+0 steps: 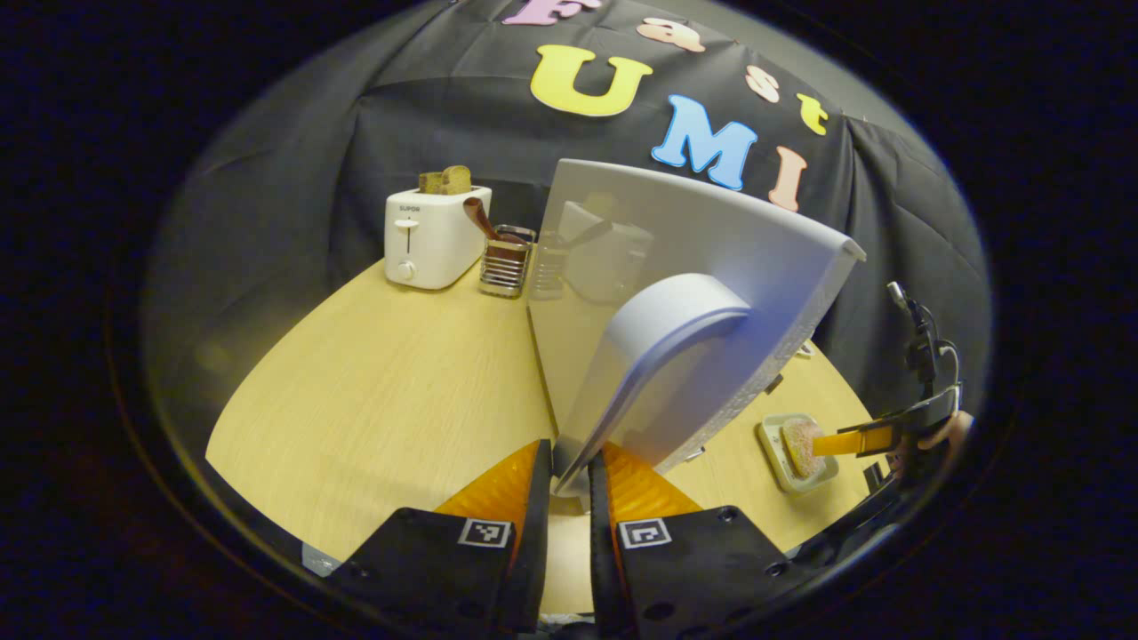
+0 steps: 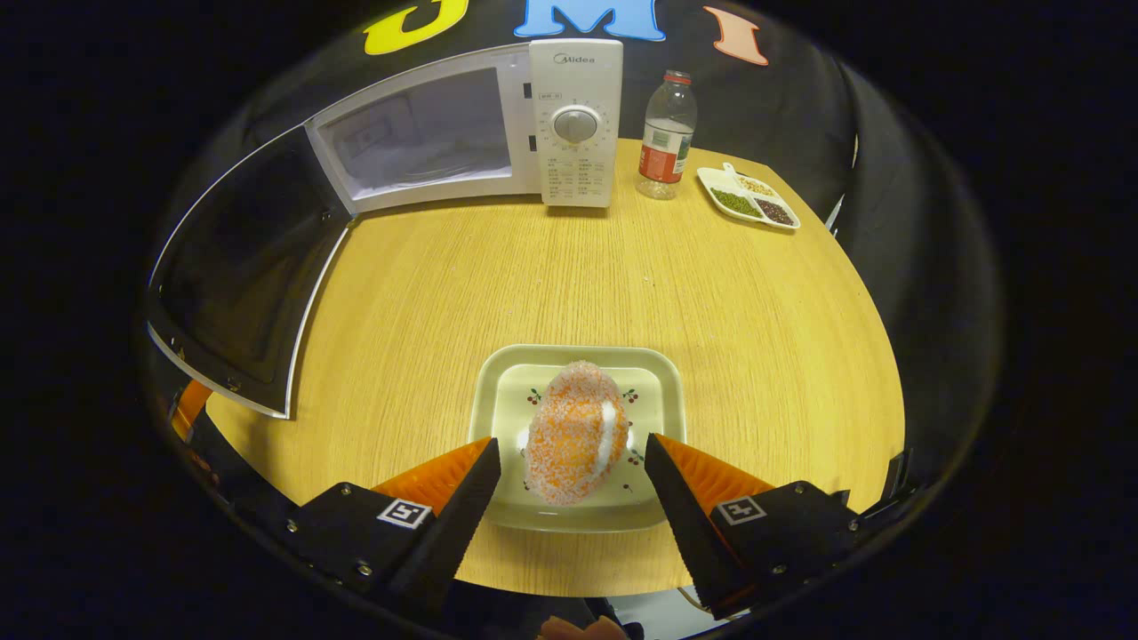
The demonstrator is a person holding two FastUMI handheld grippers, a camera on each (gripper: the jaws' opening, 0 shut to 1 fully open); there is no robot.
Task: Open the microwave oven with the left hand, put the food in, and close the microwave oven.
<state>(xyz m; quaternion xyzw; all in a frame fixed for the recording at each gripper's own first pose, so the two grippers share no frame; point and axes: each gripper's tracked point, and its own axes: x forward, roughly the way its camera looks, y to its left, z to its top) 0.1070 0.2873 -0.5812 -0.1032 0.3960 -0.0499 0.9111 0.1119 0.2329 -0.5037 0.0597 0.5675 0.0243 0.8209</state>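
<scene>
The white microwave [image 2: 573,124] stands at the back of the wooden table, its door [image 2: 240,276] swung wide open and the cavity [image 2: 418,133] showing. In the left gripper view the door's handle [image 1: 676,356] rises just ahead, and my left gripper [image 1: 569,462] is shut on its lower end. An orange, sugar-coated bun [image 2: 573,431] lies on a pale square plate [image 2: 578,360] near the front edge. My right gripper [image 2: 573,462] is open, one finger on each side of the bun and neither touching it. The same gripper [image 1: 849,442] also shows over the plate [image 1: 782,467] in the left gripper view.
A toaster [image 1: 431,236] with bread and a metal rack [image 1: 505,260] stand behind the door on the table's left. Right of the microwave are a plastic bottle [image 2: 665,133] and a divided dish of beans [image 2: 751,197]. Bare tabletop [image 2: 622,276] lies between plate and microwave.
</scene>
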